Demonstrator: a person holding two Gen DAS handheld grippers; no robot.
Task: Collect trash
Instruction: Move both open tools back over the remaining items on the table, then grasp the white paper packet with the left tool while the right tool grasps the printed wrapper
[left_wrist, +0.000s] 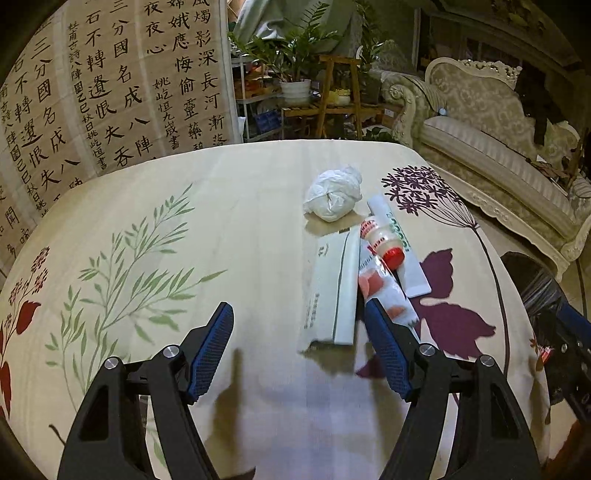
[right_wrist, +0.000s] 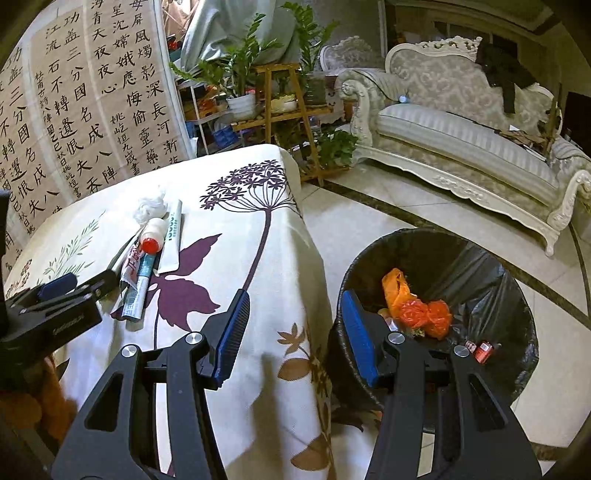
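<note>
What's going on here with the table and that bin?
A person is clearing trash off a cloth-covered table with two handheld grippers. The left gripper, open and empty, is near a small pile: a crumpled tissue, a white carton, a red-capped bottle, a white tube and a printed wrapper. The right gripper, also open and empty, is by the black-lined bin, which already holds an orange bag.
</note>
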